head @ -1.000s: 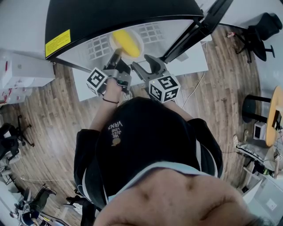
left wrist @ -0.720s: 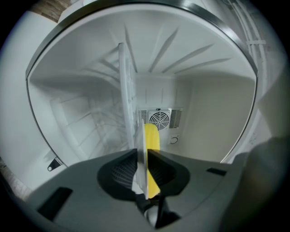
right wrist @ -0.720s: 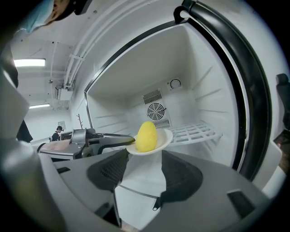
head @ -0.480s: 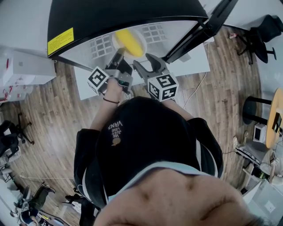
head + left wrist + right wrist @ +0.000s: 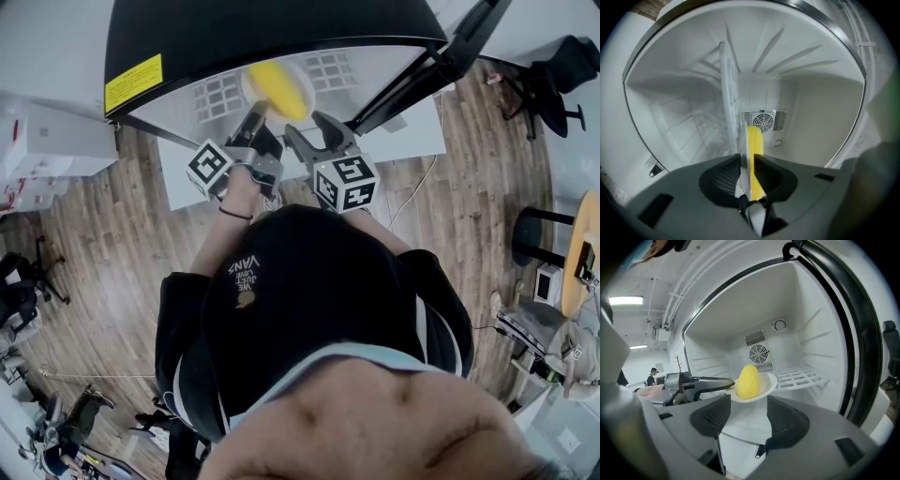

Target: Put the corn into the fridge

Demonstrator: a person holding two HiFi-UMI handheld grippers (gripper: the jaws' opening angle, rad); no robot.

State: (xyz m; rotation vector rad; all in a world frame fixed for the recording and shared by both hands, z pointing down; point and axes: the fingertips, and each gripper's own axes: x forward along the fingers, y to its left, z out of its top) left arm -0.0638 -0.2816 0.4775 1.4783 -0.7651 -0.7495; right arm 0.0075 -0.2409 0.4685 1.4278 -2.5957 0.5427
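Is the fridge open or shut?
Open. Inside the fridge you see the fan and wire shelf, with the corn on its plate in front.

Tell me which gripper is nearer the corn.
Left. The left gripper is shut on the plate carrying the corn, inside the fridge. The right gripper is open, short of the plate, touching nothing.

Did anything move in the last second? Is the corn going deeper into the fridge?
Barely. The left claw keeps its grip on the plate rim. The plate and corn have crept a tiny bit into the fridge, if at all. The head camera shifted too, so it's hard to be sure. The right claw stays open and empty. Nothing was grabbed or let go.
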